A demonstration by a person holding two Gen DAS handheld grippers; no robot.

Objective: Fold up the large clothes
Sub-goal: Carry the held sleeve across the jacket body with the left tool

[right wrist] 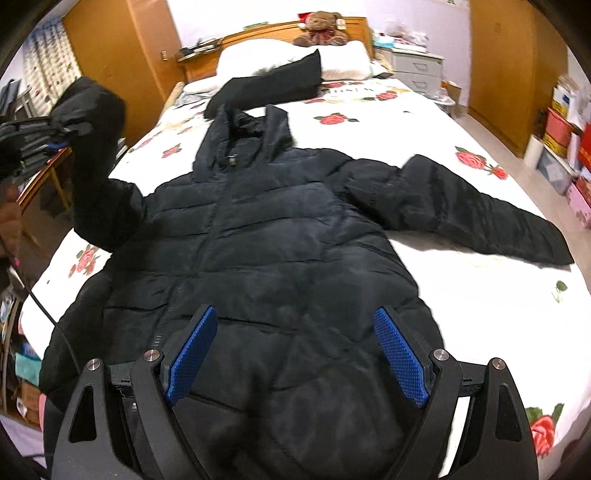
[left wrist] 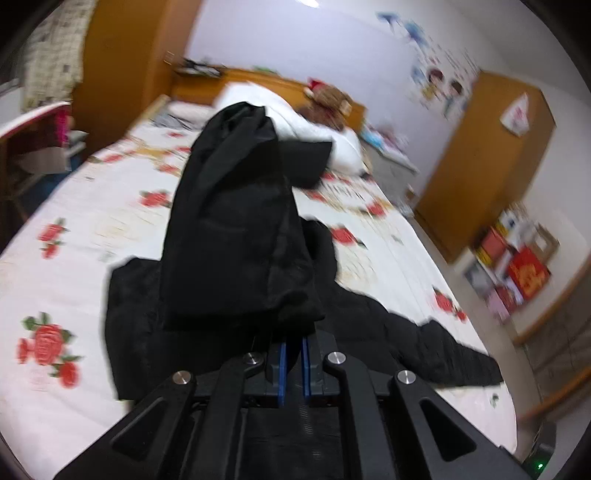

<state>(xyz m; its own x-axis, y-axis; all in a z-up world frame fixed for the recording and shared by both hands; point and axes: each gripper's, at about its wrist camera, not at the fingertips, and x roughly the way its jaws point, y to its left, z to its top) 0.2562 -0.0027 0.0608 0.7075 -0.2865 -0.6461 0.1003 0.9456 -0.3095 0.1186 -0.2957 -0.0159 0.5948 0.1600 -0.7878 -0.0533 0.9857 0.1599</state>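
Observation:
A black puffer jacket (right wrist: 280, 229) lies front up on the rose-print bed (right wrist: 436, 122), its hood (right wrist: 251, 125) toward the pillows. The far sleeve (right wrist: 480, 218) lies spread out to the right. My left gripper (left wrist: 294, 339) is shut on the cuff of the other sleeve (left wrist: 236, 221), which hangs lifted off the bed; in the right wrist view that raised sleeve (right wrist: 96, 147) stands at the left, above the jacket's shoulder. My right gripper (right wrist: 295, 314) hovers open over the jacket's lower body, and nothing lies between its blue pads (right wrist: 192, 350).
A second dark garment (right wrist: 269, 85) lies by the white pillow (right wrist: 295, 55), with a teddy bear (right wrist: 321, 27) at the headboard. A wooden desk (right wrist: 44, 173) stands left of the bed. Drawers (right wrist: 417, 66) and stacked boxes (right wrist: 565, 140) stand to the right.

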